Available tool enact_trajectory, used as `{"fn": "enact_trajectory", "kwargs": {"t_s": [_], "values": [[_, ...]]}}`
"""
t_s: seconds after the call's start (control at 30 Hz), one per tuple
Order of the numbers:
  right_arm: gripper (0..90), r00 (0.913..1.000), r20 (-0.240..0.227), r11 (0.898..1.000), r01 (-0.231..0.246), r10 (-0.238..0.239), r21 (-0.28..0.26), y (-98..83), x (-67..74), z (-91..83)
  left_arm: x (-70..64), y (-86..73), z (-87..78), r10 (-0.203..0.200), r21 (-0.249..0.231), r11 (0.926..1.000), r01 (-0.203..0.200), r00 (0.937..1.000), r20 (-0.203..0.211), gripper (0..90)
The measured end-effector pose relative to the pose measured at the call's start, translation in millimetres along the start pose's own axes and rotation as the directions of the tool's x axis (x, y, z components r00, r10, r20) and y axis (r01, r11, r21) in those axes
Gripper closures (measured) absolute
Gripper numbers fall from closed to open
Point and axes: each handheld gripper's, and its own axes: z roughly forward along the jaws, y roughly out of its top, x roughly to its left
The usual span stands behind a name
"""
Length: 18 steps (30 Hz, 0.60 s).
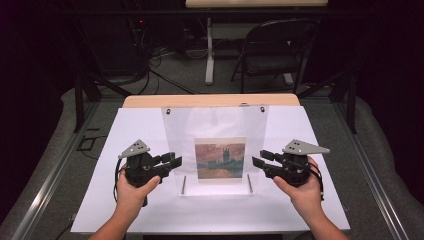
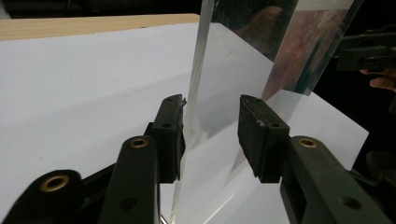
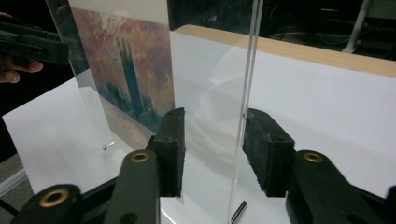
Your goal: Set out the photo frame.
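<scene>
- A clear plastic frame (image 1: pixel 215 150) stands upright on the white table (image 1: pixel 125 200), with a small painting (image 1: pixel 220 160) of towers held in its lower middle
- The frame's long axis runs up and down; its wide face looks toward the person, and its two side edges point out toward the two grippers
- The left gripper (image 1: pixel 172 162) sits at the frame's left edge and the right gripper (image 1: pixel 257 162) at its right edge, each about equally near, both aimed inward at the frame
- In the left gripper view, the jaws stand partly open with the frame's edge (image 2: pixel 191 107) between them; the left jaw looks to be touching or just beside the plastic, the right jaw is apart from it
- In the right gripper view, the jaws are likewise partly open around the frame's other edge (image 3: pixel 245 107); the right jaw is just beside it, and I cannot tell whether it touches
- Neither gripper has clamped the frame yet; my guess is that the next move is to close both on the edges
- Two small metal pins (image 1: pixel 184 184) lie at the frame's foot
</scene>
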Motion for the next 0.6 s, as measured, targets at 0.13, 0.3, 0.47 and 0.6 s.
{"fn": "enact_trajectory", "kwargs": {"t_s": [0.13, 0.3, 0.47, 0.6], "values": [[47.8, 0.9999, 0.001, 1.0, -0.017, 0.017, 0.005, -10.2, 1.0, -0.3, -0.4, -4.5, 0.7, 0.005, 0.001, 1.0, -0.005, 1.0, 0.007, 54.2], [38.3, 0.999, 0.025, 0.999, 0.037, -0.037, 0.01, -25.0, 3.3, 0.4, 0.7, -12.1, 3.3, 0.022, 0.014, 0.9997, -0.022, 0.9997, -0.012, 42.3], [35.5, 0.9967, 0.049, 0.998, 0.063, -0.064, 0.023, -27.7, 0.9, -0.1, 2.4, -15.6, -2.5, 0.055, 0.036, 0.9979, -0.053, 0.9975, -0.045, 39.6], [34.9, 0.996, 0.065, 0.998, 0.061, -0.061, 0.007, -22.4, -2.3, -4.2, 4.4, -14.7, -13.6, 0.052, 0.019, 0.9985, -0.051, 0.9969, -0.059, 39.2]]}}
